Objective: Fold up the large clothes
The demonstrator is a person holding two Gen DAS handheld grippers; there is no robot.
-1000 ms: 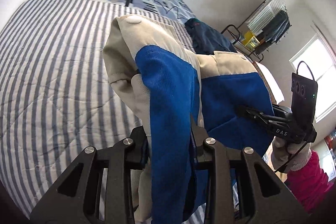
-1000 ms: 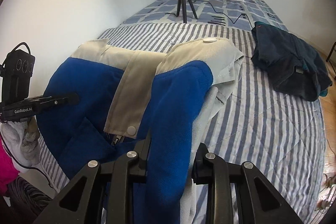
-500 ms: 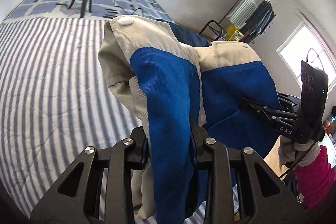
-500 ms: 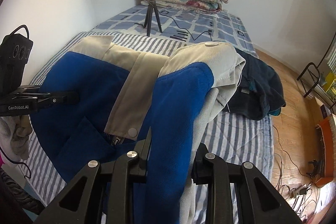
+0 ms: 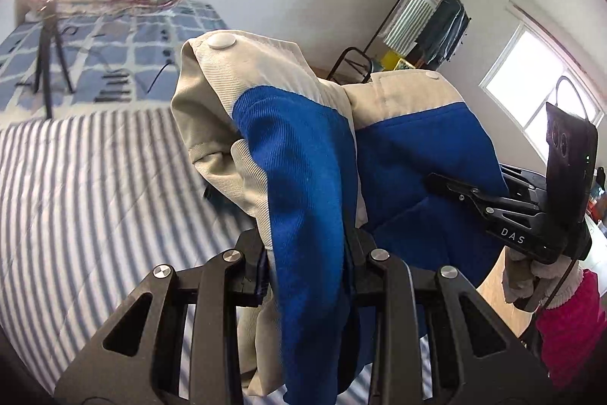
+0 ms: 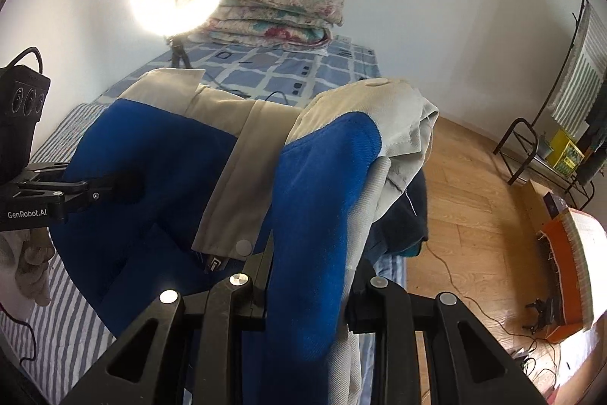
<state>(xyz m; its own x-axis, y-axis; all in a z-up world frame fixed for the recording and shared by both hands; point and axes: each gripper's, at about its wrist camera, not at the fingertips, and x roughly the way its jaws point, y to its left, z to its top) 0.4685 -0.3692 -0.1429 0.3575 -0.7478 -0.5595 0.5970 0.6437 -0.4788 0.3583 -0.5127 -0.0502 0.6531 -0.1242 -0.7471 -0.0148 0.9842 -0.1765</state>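
Both claws, left (image 5: 307, 264) & right (image 6: 303, 276), each pinching the blue-beige jacket (image 5: 398, 154), have swung it up off the striped bed (image 5: 95, 185) w/ cameras now tilted toward the wall, so it hangs ready to lay flat.

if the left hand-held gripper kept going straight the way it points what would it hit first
The blue and beige jacket it already clamps fills the line ahead of the left hand-held gripper. Beyond that, probably the striped bed, though depth is unclear.

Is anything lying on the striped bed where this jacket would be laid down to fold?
Both claws, left and right, clamp the jacket above the bed. The striped area under it looks bare; a dark garment lies at the bed's edge, partly hidden behind the jacket.
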